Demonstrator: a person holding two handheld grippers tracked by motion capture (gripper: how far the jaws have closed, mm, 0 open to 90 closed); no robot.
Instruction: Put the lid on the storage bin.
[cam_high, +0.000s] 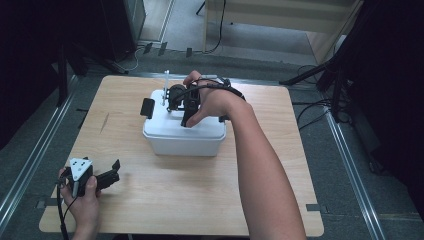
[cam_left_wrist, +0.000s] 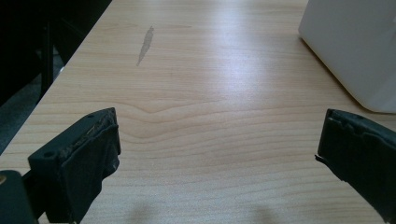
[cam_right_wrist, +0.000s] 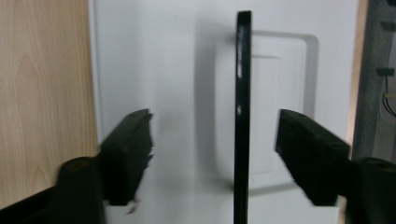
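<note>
A white lidded box (cam_high: 182, 132) sits mid-desk, slightly toward the far side. On its lid a thin black handle (cam_right_wrist: 242, 112) stands on edge. The right claw (cam_high: 187, 102) hangs over the lid, released, its jaws set wide on either side of the handle without touching it. The left claw (cam_high: 107, 176) rests at the near left of the wooden desk (cam_high: 200, 200), also spread and empty. The box looks like stiff, light, smooth plastic; the upright handle seems the surest place to pinch.
</note>
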